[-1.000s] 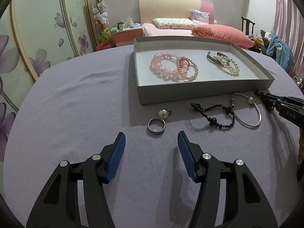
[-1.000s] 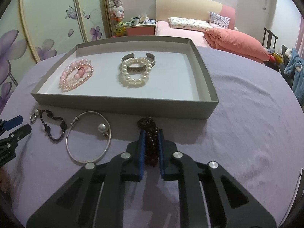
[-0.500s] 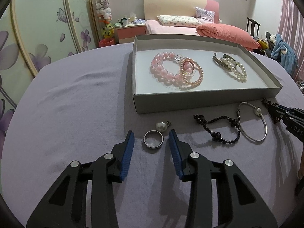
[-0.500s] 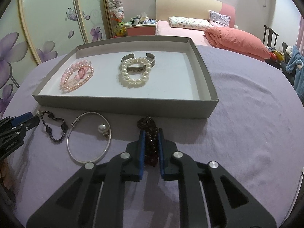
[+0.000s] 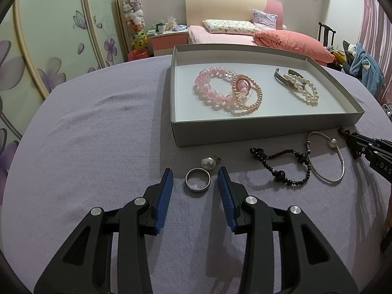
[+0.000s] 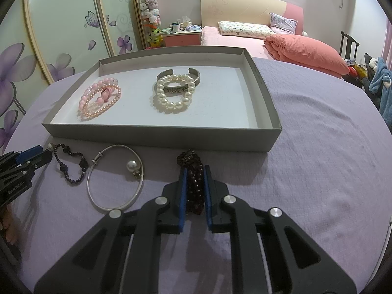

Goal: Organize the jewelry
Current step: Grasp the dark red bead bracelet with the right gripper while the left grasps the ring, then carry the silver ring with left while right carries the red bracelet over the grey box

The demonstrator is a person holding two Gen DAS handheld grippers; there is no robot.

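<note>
A silver ring [image 5: 196, 189] lies on the purple cloth between the fingers of my left gripper [image 5: 194, 171]. The blue pads stand apart from the ring on both sides, so the gripper is open. A pearl pendant [image 5: 208, 163] lies just beyond the ring. My right gripper [image 6: 194, 169] is shut on a dark red bead bracelet [image 6: 192, 158], which rests on the cloth in front of the grey tray [image 6: 159, 137]. Between the two grippers lie a black bead bracelet [image 5: 280, 172] and a silver bangle with a pearl [image 5: 332, 142].
The tray [image 5: 245, 129] holds pink bead bracelets [image 5: 204, 93] at its left and a white pearl bracelet [image 5: 302, 89] over a silver cuff in its middle. Its right part shows bare floor. A bed and a wardrobe stand behind the table.
My left gripper came forward over the cloth and its jaws narrowed, so the ring now sits between them. The right gripper kept still on the dark red bracelet.
</note>
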